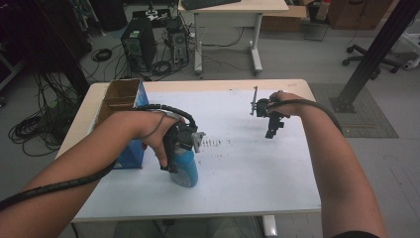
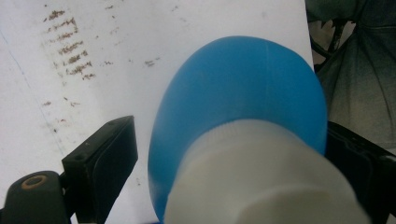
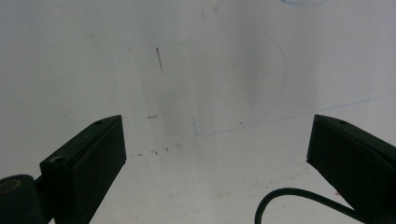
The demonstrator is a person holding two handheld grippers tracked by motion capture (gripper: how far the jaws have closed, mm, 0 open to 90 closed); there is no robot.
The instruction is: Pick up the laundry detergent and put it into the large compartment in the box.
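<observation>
A: Room for moving?
B: Plenty across the white table from 12 to 4 o'clock; cardboard box at the 9 o'clock edge.
A: Hard to make out?
B: Blue bottle, white-capped, at 7 o'clock between the left gripper jaws. 1 pad clear of it, the other hidden behind. Right gripper wide, empty.

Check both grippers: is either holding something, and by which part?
The left gripper straddles the blue bottle just below its white cap, with a gap at one side, so no firm grip. The right gripper is open, holding nothing.
</observation>
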